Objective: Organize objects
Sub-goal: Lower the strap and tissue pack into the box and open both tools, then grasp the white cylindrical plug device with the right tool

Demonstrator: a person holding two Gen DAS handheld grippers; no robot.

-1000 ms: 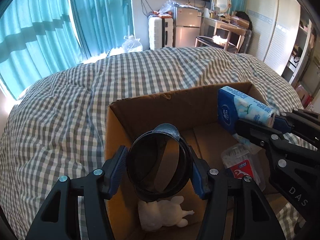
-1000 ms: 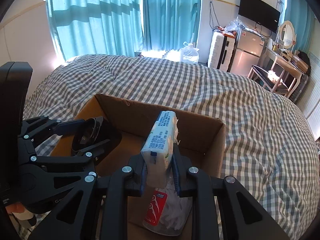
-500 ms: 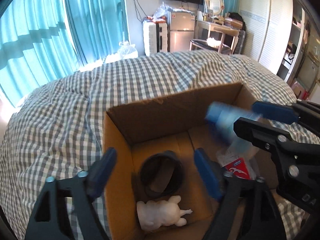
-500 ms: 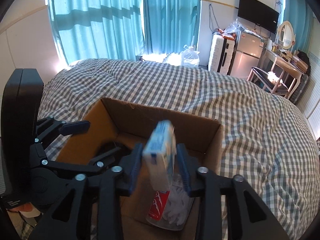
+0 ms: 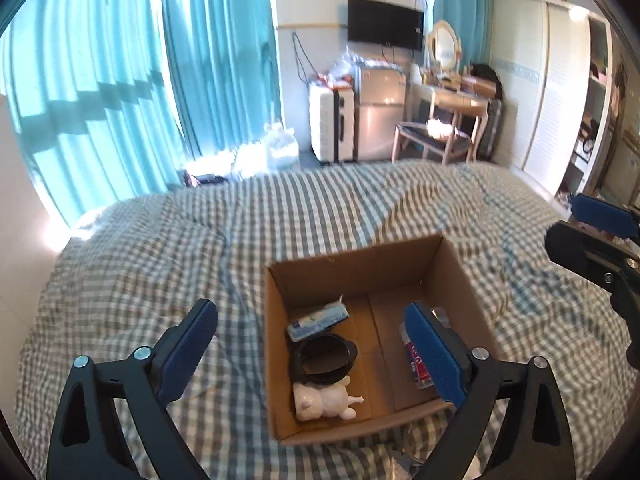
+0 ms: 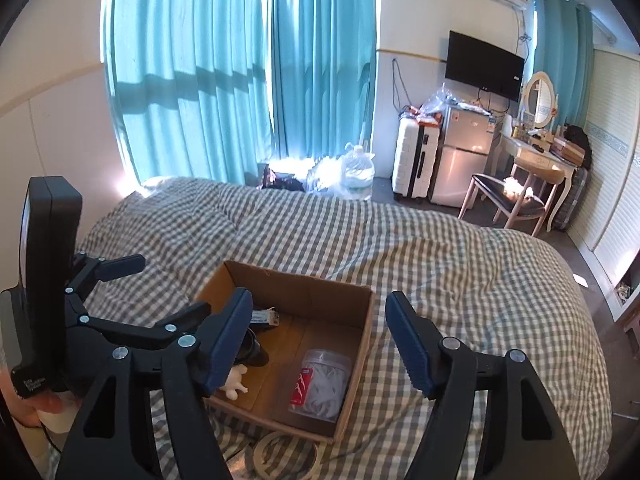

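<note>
Matt brown corrugated cardboard box (image 5: 362, 268), raw-edged, on soft woven gingham bedcover (image 5: 132, 264). Inside: a glossy black plastic cup (image 5: 325, 360), a smooth matt white figurine (image 5: 326, 400), a tissue pack (image 5: 318, 322) in slick printed film, and a clear plastic tub (image 6: 322, 384) with a red paper label. Left gripper (image 5: 312, 350) and right gripper (image 6: 320, 344): matt black moulded plastic, shiny metal screw heads, ribbed blue rubbery pads (image 6: 408, 346). Curtains (image 6: 240, 80): thin, light-passing teal cloth.
</note>
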